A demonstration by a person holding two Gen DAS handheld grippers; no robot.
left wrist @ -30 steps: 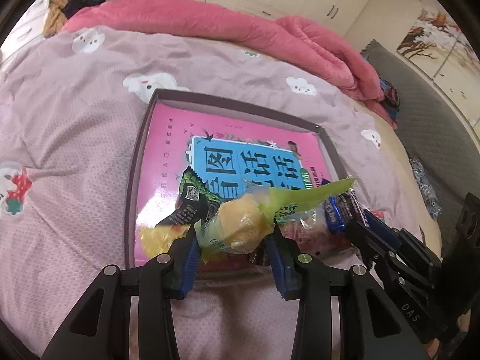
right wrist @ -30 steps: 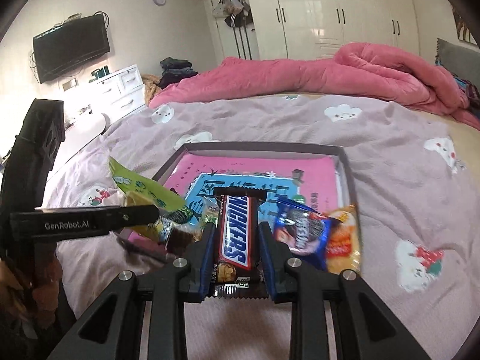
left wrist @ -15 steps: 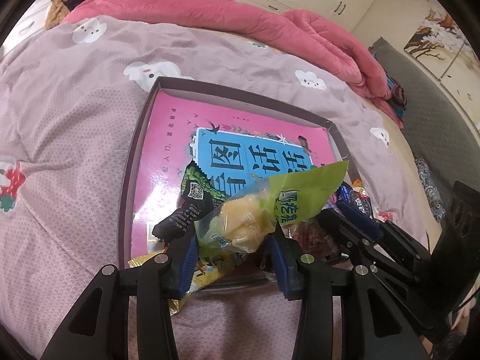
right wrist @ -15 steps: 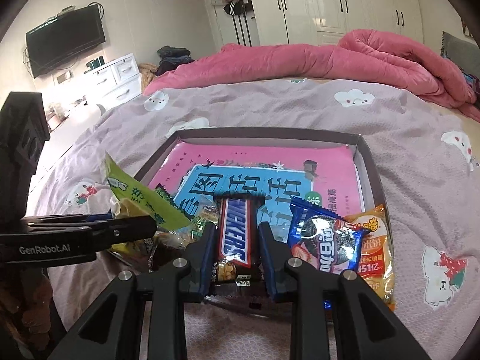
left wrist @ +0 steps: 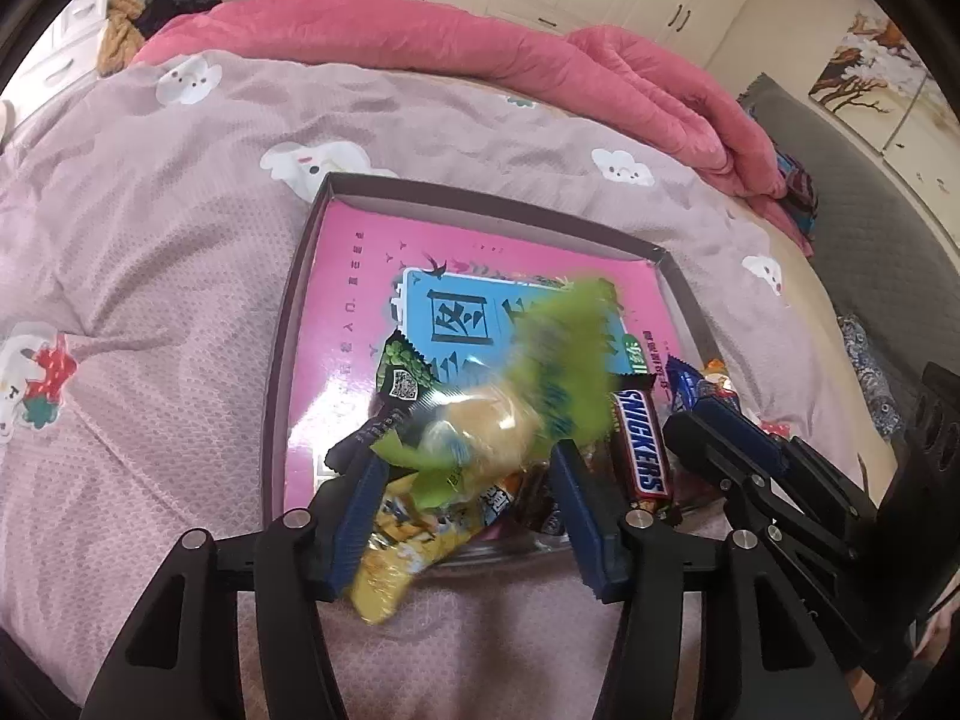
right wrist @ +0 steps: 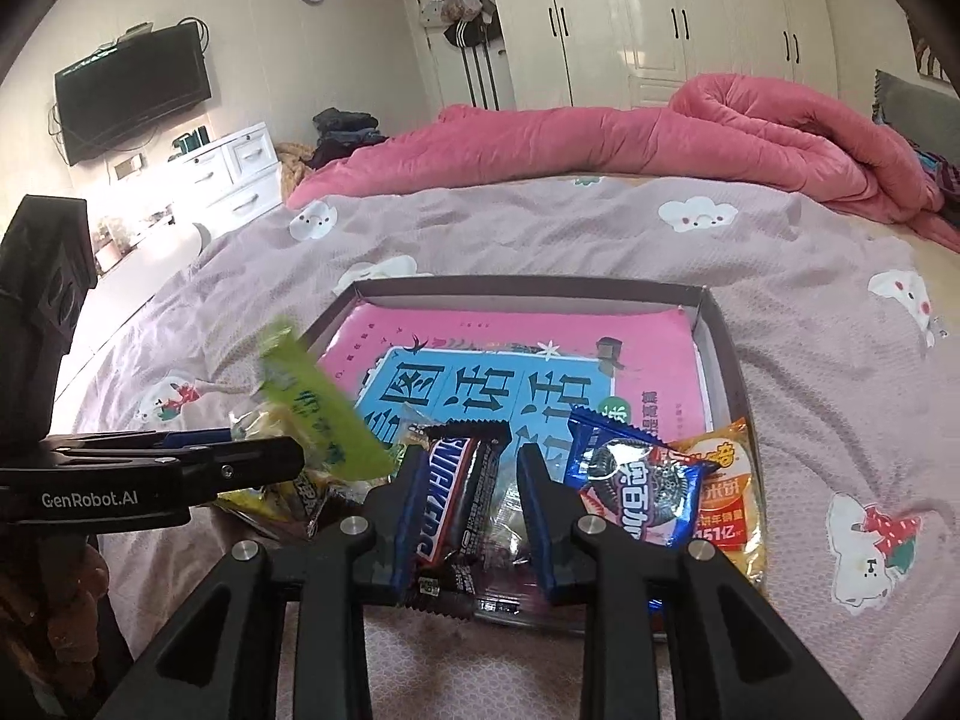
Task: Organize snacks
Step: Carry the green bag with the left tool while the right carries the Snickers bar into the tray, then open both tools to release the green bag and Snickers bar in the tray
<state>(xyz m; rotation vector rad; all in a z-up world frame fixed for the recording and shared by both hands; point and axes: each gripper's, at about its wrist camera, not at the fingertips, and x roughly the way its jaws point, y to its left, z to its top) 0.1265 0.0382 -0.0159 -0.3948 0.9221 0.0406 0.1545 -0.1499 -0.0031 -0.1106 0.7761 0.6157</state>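
A shallow dark box (left wrist: 480, 195) (right wrist: 528, 285) lies on the bed with a pink and blue book (left wrist: 360, 276) inside. My left gripper (left wrist: 468, 456) (right wrist: 294, 450) hovers over its near edge. Its jaws are opening, and a green and yellow snack packet (left wrist: 510, 426) (right wrist: 318, 414) sits blurred and loose between them. My right gripper (right wrist: 471, 455) (left wrist: 690, 414) has its jaws easing apart. A Snickers bar (right wrist: 462, 492) (left wrist: 645, 450) leans tilted against its left pad, with a gap at the right pad. An Oreo pack (right wrist: 636, 480) and an orange cracker pack (right wrist: 729, 480) lie to the right in the box.
A yellow packet (left wrist: 390, 558) hangs over the box's near rim, and a dark packet with a QR code (left wrist: 399, 378) lies on the book. A pink quilt (right wrist: 660, 138) is bunched at the far side of the bed. A TV (right wrist: 132, 90) and white drawers (right wrist: 228, 168) stand at the left.
My left jaws have spread and the green packet, gripped before, now blurs loose between them. The Snickers bar, upright between the right pads before, has tipped to the left.
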